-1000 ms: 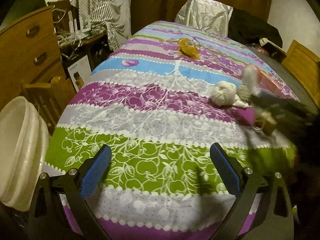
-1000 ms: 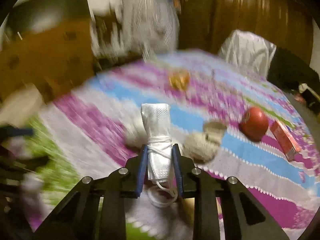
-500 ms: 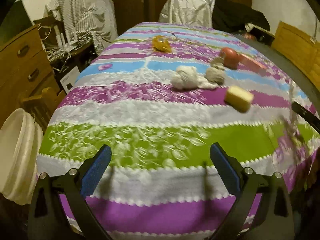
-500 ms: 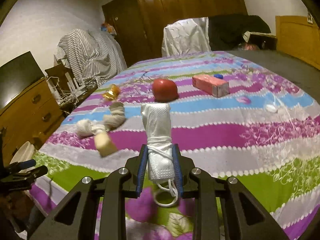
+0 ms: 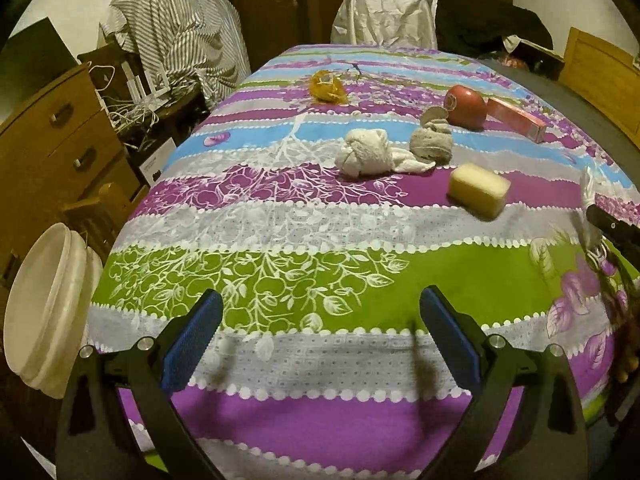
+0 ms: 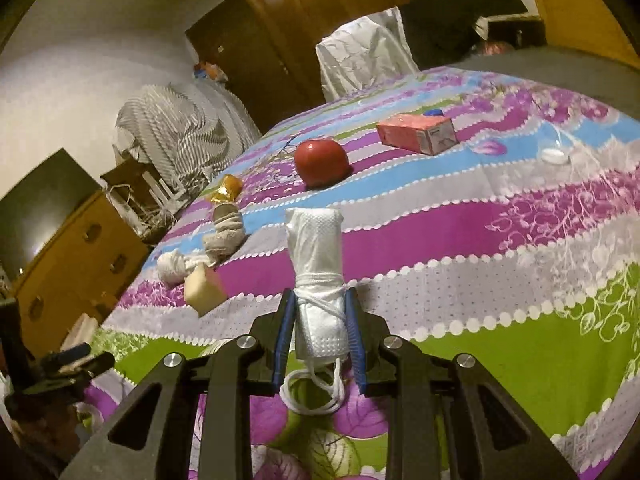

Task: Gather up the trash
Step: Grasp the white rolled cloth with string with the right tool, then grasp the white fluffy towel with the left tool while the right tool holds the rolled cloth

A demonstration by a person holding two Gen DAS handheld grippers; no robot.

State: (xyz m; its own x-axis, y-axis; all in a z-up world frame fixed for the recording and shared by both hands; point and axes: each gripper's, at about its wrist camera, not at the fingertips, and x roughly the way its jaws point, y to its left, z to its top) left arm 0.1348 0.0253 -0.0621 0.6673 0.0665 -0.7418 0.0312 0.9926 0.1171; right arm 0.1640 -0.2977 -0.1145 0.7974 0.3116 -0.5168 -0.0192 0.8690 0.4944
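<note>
A wide table (image 5: 280,224) covered by a striped cloth in purple, green, blue and grey fills the room in front of me, with wooden drawers (image 5: 52,140) to one side, dark wooden doors behind, and a chair draped in white plastic (image 5: 386,14) at the far end. Beyond the near left edge of the table stands a white bucket (image 5: 48,308), seen side-on, so I cannot tell what is in it. My left gripper (image 5: 320,336) hangs over the near edge of the cloth with its blue pads spread wide and nothing between them. My right gripper (image 6: 320,336) is clamped on a rolled white mask (image 6: 318,272), its ear loops wound round the middle and trailing in a loop below the jaws; the roll sticks up beyond the fingertips, above the cloth. On the table lie a yellow sponge (image 5: 478,189), a knotted white rag (image 5: 366,152) just beside a balled grey sock (image 5: 432,142), a red apple (image 5: 466,106) near the sock, a pink carton (image 5: 518,118) just past the apple, and a crumpled orange wrapper (image 5: 328,86) farther back. In the right view a small white cap (image 6: 554,156) sits on the blue stripe, well apart from the carton.
</note>
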